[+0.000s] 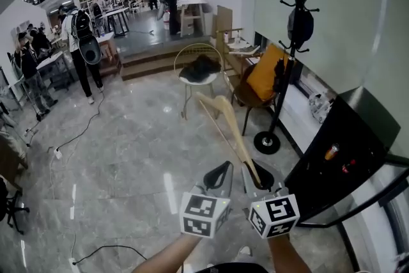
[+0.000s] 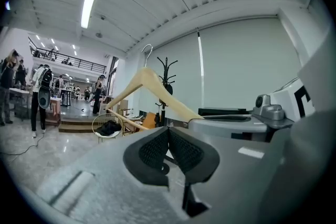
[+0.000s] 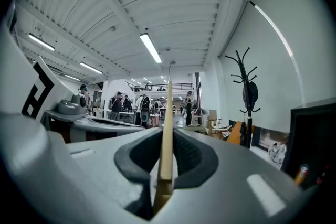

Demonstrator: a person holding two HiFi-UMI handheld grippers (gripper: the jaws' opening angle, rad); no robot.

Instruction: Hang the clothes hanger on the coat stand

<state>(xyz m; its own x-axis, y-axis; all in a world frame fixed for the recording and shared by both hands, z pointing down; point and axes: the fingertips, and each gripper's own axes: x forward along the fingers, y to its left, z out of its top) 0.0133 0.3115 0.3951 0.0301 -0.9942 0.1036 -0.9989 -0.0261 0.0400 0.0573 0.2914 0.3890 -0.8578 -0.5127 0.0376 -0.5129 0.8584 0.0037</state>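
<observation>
A light wooden clothes hanger [image 1: 227, 128] slants up and to the left from my right gripper [image 1: 259, 181], which is shut on one of its arms. In the right gripper view the hanger [image 3: 167, 128] stands edge-on between the pads, its metal hook at the top. The black coat stand [image 1: 295, 22] rises ahead to the right against the wall, with a dark bag hanging on it; it is well beyond the hanger. My left gripper [image 1: 222, 171] sits just left of the right one, shut with nothing in it. In the left gripper view the hanger [image 2: 152, 84] overlaps the coat stand [image 2: 165, 73].
A white wire chair [image 1: 192, 89] with a dark garment on it and a wooden chair with an orange cushion [image 1: 263, 77] stand by the coat stand's base [image 1: 267, 142]. A black cabinet [image 1: 348, 150] is close on the right. Cables lie on the floor at left; people stand far back.
</observation>
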